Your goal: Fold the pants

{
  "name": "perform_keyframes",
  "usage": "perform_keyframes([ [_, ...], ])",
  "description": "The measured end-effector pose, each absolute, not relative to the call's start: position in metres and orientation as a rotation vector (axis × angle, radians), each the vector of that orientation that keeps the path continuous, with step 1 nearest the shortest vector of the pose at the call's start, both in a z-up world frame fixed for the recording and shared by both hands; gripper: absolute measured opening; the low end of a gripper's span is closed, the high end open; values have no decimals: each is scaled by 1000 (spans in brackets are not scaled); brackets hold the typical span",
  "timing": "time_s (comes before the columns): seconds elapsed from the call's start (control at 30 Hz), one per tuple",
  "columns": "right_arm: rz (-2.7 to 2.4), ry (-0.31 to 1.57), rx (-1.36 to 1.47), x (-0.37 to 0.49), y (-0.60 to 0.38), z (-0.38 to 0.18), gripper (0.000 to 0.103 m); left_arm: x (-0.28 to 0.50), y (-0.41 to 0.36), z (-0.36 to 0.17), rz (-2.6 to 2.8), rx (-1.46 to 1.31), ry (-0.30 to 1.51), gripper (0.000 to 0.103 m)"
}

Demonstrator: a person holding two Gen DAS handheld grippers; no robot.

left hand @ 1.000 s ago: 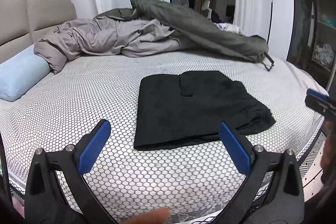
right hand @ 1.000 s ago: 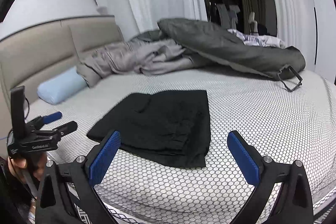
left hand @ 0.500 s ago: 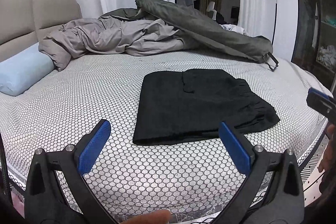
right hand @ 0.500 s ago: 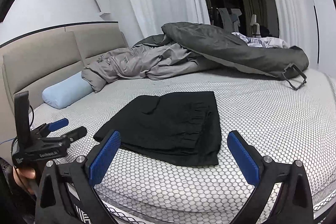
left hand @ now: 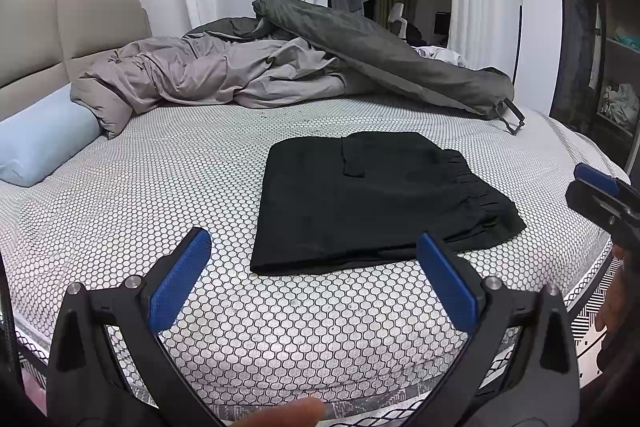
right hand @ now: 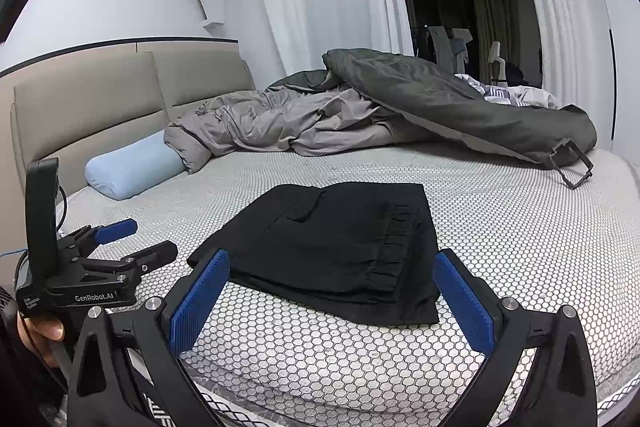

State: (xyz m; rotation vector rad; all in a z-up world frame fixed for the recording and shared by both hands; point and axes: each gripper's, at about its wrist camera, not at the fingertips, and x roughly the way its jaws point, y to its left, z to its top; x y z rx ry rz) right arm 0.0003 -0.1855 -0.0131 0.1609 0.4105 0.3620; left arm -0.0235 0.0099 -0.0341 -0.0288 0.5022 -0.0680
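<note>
Black pants (left hand: 360, 199) lie folded into a flat rectangle on the bed, the gathered waistband at the right side; the right wrist view shows the same pants (right hand: 336, 243). My left gripper (left hand: 316, 283) hangs open near the bed's front edge, short of the pants, with nothing between its blue pads. My right gripper (right hand: 332, 303) is open too and empty, just in front of the pants' near edge. Each gripper appears in the other's view: the right gripper (left hand: 600, 191) at the far right, the left gripper (right hand: 124, 243) at the left, held by a hand (right hand: 38, 331).
The bed (left hand: 160, 195) has a white honeycomb-patterned cover. A crumpled grey duvet (left hand: 224, 75) and dark green bedding (left hand: 380, 55) pile up at the back. A light blue bolster (left hand: 44, 139) lies by the beige headboard (left hand: 72, 31). Shelves (left hand: 608, 67) stand at the right.
Both grippers have drawn back and lowered a little from the pants, which stay folded and still. Both stay open.
</note>
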Motion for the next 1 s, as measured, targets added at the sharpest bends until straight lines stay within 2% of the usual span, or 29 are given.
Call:
perform_keyframes([
  [1.0, 304, 377, 208, -1, -203, -4, 103, -28, 14, -9, -72, -8, 471, 102],
])
